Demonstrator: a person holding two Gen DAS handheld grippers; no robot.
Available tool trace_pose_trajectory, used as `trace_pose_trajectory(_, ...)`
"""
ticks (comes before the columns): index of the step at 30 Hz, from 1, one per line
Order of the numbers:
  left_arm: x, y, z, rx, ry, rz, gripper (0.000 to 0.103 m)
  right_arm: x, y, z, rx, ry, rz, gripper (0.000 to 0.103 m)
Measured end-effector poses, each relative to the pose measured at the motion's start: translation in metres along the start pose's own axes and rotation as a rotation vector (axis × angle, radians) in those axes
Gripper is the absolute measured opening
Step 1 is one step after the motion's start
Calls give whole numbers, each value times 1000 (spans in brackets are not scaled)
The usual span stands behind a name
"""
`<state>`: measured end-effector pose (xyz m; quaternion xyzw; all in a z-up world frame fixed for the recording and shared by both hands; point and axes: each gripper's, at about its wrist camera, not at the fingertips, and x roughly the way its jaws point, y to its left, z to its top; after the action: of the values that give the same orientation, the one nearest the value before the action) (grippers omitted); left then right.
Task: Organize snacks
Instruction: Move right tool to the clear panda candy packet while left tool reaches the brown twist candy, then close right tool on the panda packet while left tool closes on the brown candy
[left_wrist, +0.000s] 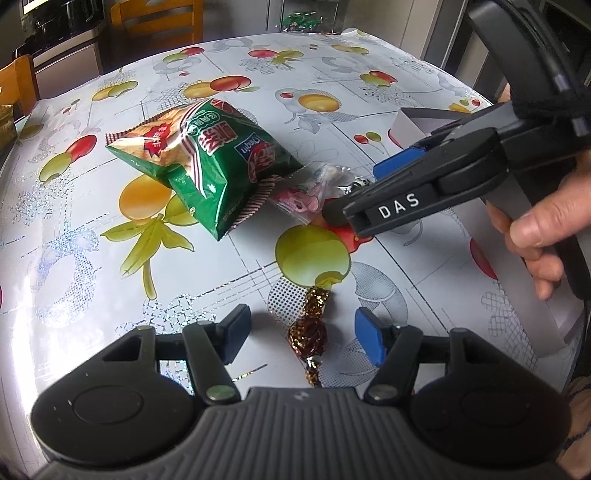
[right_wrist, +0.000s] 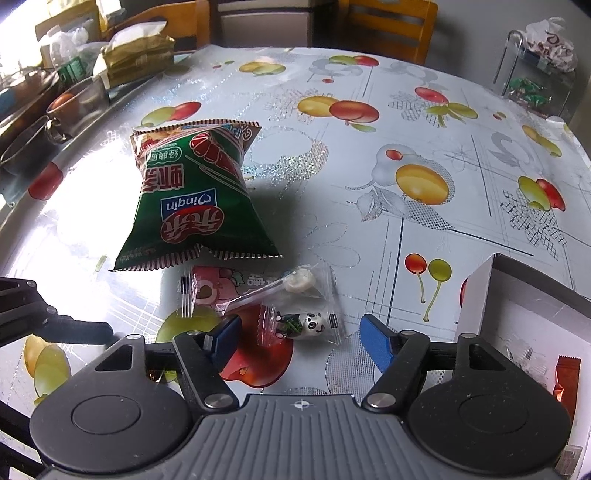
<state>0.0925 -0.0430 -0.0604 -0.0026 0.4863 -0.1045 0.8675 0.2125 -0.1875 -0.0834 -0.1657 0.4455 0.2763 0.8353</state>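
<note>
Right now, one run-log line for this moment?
left tool: open around foil candy | right tool: open over panda candy | chip bag: on table

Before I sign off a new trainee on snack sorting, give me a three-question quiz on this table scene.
1. True or false: the green chip bag lies inside the white box.
2. Which wrapped item sits between the right gripper fingers? A) panda candy B) gold-foil candy C) pink packet
3. Fill in: the gold-foil candy lies between the ___ gripper fingers.

Key: 1 false; 2 A; 3 left.
</note>
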Motion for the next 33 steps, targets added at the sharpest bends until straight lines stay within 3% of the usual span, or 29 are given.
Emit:
trace_pose_trajectory(8, 0, -2, -1, 10, 4, -8, 62, 0, 1, 1, -2, -8, 8, 63)
trace_pose_trajectory(16, -2, -3, -2, 18, 14, -25, 62, -1, 1, 1, -8, -18, 17, 48)
trace_pose_trajectory(21, -3, -3, -1, 28, 17, -12, 40, -3, 1, 1, -9, -19, 28, 39)
trace_pose_trajectory(26, -4, -1, -1, 31, 20, 8, 21, -4, 2, -1, -9, -14, 39, 38)
trace_pose_trajectory(33, -7, -2, -3, 40, 23, 10, 20, -10, 4, -6, -1, -11, 46, 37)
